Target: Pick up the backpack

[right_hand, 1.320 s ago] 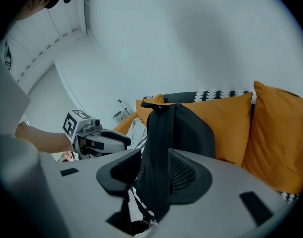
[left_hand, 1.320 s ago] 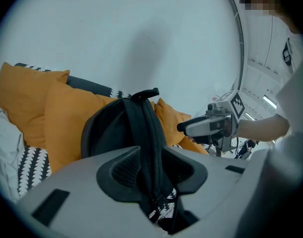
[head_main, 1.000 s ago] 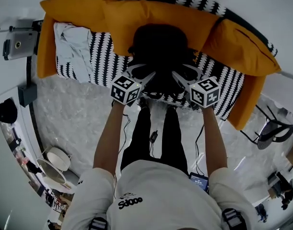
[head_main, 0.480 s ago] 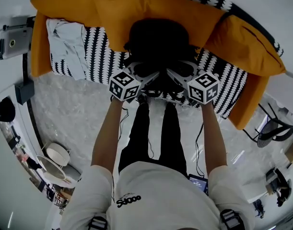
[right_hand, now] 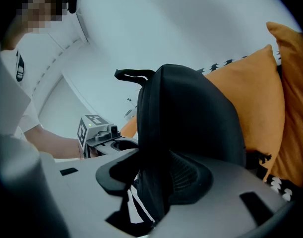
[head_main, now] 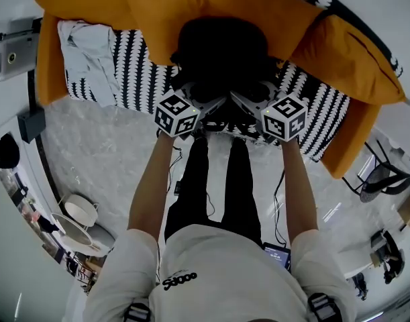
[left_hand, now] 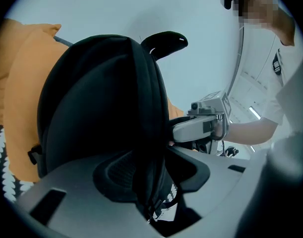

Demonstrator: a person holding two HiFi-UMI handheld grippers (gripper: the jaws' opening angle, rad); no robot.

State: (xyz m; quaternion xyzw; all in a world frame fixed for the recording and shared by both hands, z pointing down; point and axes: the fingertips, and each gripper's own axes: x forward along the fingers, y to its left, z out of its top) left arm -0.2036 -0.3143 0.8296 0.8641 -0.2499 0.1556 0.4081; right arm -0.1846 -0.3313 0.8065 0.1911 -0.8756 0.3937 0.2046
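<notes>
- One pale cloth (head_main: pixel 89 45) is seen crumpled at the far left of the sofa (head_main: pixel 134 79), on its black-and-white seat cover, well apart from the work.
- The left claw (head_main: pixel 206 101) is held low against the left side of the backpack (head_main: pixel 221 52). Its jaws are opening, and in the left gripper view the bag's black side edge and a dangling strap are seen between them, with no firm pinch made out.
- The backpack is stood upright in the middle of the seat and leaned back against the orange cushions (head_main: pixel 211 12), with its top handle (left_hand: pixel 163 42) sticking up.
- The right claw (head_main: pixel 248 100) is set as a mirror on the bag's right side. Its jaws are spread wide, and in the right gripper view the bag's edge is lodged between the pads, not clamped as far as can be judged.
- The step in hand is judged to be the setting of both claws for the grasp; the bag is not yet lifted from the seat.
- For the next move, both claws are to be closed together on the thick padded edges rather than on the loose strap. The bag is then to be raised evenly on both sides so that it is not tipped.
- Soft fabric is likely to be squeezed thin, so a deep, firm bite is called for.
</notes>
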